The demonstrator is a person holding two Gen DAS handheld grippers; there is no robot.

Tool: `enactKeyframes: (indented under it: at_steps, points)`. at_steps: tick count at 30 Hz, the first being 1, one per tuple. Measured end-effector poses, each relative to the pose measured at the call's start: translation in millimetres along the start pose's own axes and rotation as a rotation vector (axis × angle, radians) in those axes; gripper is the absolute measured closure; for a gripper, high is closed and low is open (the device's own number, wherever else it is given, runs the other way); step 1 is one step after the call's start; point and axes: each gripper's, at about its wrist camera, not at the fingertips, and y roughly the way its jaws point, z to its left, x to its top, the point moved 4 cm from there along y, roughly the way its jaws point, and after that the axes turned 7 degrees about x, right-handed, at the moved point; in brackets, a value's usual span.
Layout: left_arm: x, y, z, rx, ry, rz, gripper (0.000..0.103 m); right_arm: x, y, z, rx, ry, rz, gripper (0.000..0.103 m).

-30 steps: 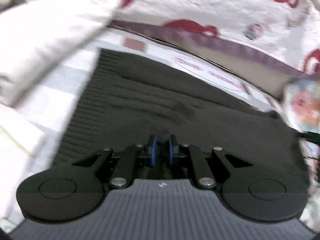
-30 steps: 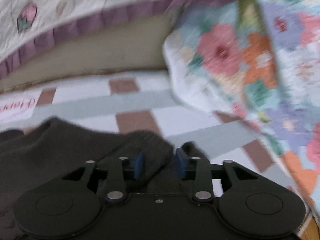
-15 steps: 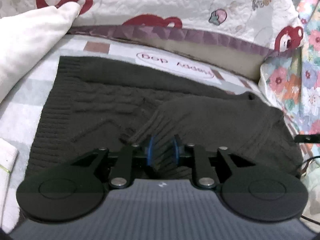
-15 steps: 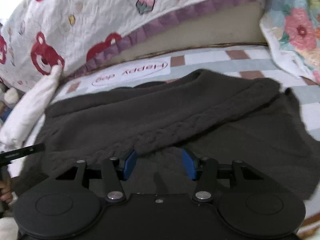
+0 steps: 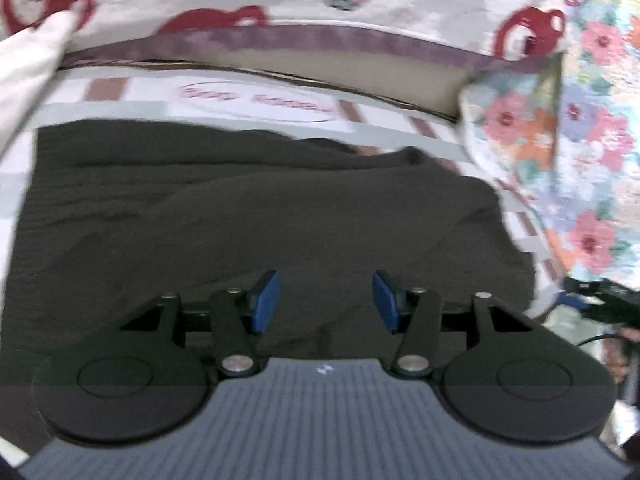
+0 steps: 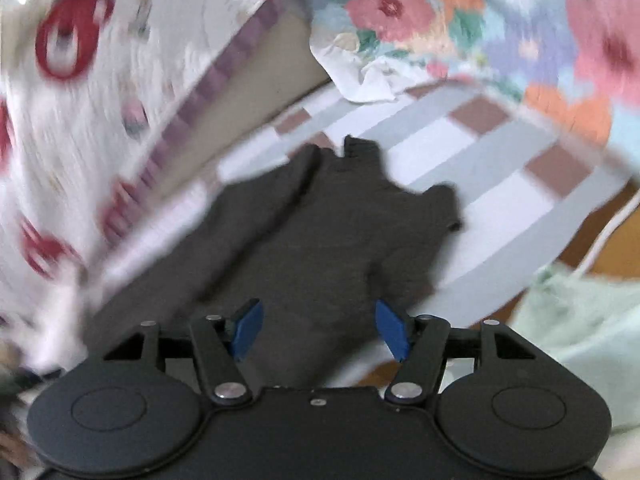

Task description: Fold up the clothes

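Fingers (image 5: 266, 300) of both grippers just spread open, sleeves released; dark sweater (image 5: 256, 208) lies folded on bed, nothing held.

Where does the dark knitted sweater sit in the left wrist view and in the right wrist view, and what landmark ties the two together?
Left wrist: the dark sweater fills the middle, spread on the checked bedsheet, beyond the blue pads.
Right wrist: the dark sweater runs from bottom centre up to the middle, narrowing to a point.
Shared landmark: the floral quilt, at right in the left view, at top right in the right view.
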Motion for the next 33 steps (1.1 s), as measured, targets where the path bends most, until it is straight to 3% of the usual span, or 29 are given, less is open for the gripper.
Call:
enactKeyframes:
  at_steps: [3, 6, 10, 14, 17, 18, 19, 21, 23, 27, 33]
  points:
    - [17, 19, -48, -0.016, 0.048, 0.028, 0.052, -3, 6, -12, 0.041, 0.081, -0.023, 0.035]
    - [20, 48, -116, -0.049, 0.227, 0.044, 0.049, -8, 7, -19, 0.06, 0.116, -0.028, 0.036]
    - [0, 98, -200, -0.096, 0.365, 0.162, 0.049, -12, 3, -33, 0.104, 0.175, -0.04, 0.036]
    - [-25, 129, -243, -0.108, 0.407, 0.15, 0.049, -14, 2, -49, 0.141, 0.229, -0.054, 0.036]
    - [-45, 137, -247, -0.192, 0.408, 0.14, 0.049, -18, 11, -49, 0.199, 0.258, -0.033, 0.037]
    - [-52, 137, -244, -0.181, 0.431, 0.133, 0.049, -20, 15, -50, 0.212, 0.278, -0.033, 0.037]
    - [-59, 138, -242, -0.162, 0.459, 0.128, 0.049, -22, 18, -50, 0.225, 0.297, -0.034, 0.037]
    - [-70, 141, -237, -0.024, 0.574, 0.127, 0.049, -28, 29, -49, 0.19, 0.301, -0.016, 0.038]
    - [-72, 139, -228, 0.019, 0.598, 0.121, 0.049, -33, 36, -45, 0.131, 0.274, -0.01, 0.038]
    - [-63, 144, -209, 0.047, 0.476, 0.15, 0.048, -41, 46, -40, 0.12, 0.249, 0.006, 0.038]
    - [-61, 148, -192, 0.072, 0.418, 0.178, 0.047, -43, 49, -41, 0.147, 0.309, -0.052, 0.038]
